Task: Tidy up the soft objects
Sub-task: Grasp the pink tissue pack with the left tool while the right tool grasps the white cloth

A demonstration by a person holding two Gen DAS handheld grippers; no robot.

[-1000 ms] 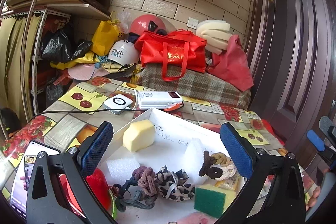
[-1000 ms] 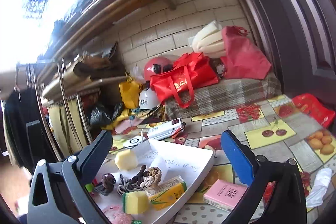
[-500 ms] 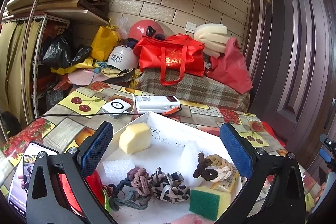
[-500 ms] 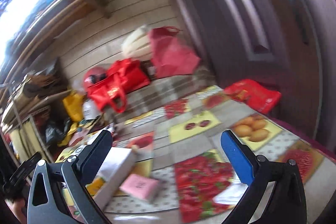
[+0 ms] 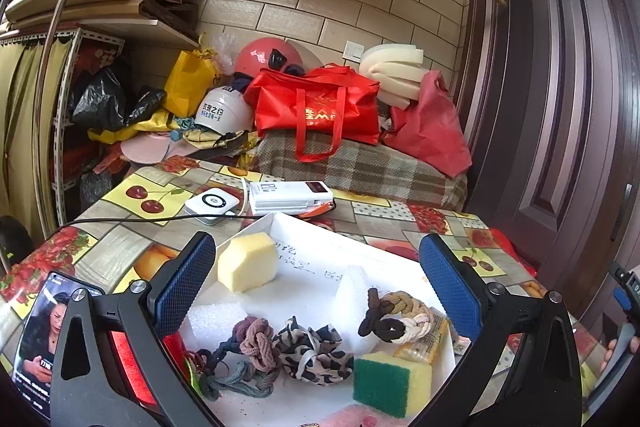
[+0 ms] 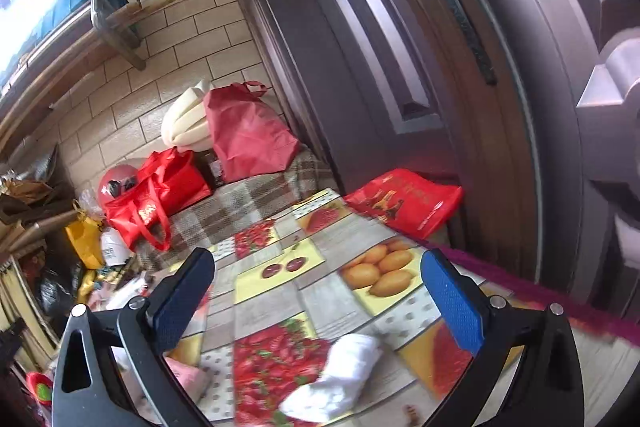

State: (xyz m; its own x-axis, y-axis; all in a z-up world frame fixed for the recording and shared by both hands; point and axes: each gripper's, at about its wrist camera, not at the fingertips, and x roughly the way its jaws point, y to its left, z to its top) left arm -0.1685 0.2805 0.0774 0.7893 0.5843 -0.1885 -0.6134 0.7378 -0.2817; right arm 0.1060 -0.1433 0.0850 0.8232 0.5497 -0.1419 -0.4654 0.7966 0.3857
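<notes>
In the left wrist view a white tray [image 5: 320, 243] holds a yellow foam block [image 5: 247, 261], white foam pieces [image 5: 216, 321], a brown scrunchie [image 5: 257, 339], a leopard-print scrunchie [image 5: 312, 347], a braided hair tie [image 5: 394, 315] and a green-and-yellow sponge [image 5: 392, 383]. My left gripper [image 5: 316, 287] is open and empty above the tray. In the right wrist view my right gripper [image 6: 316, 299] is open and empty over the fruit-print tablecloth, above a white crumpled cloth [image 6: 336, 375]. A pink sponge [image 6: 186, 379] lies by its left finger.
A phone [image 5: 44, 323], a white charger [image 5: 212, 205] with cable and a white power bank [image 5: 290, 195] lie by the tray. Red bags [image 5: 316, 107], helmets [image 5: 224, 111] and foam [image 5: 392, 67] pile up behind. A dark door [image 6: 440, 67] and a red bag [image 6: 404, 201] stand at the right.
The right gripper has swung right, away from the tray, and now faces the door side of the table and the white cloth. The left gripper has shifted only slightly.
</notes>
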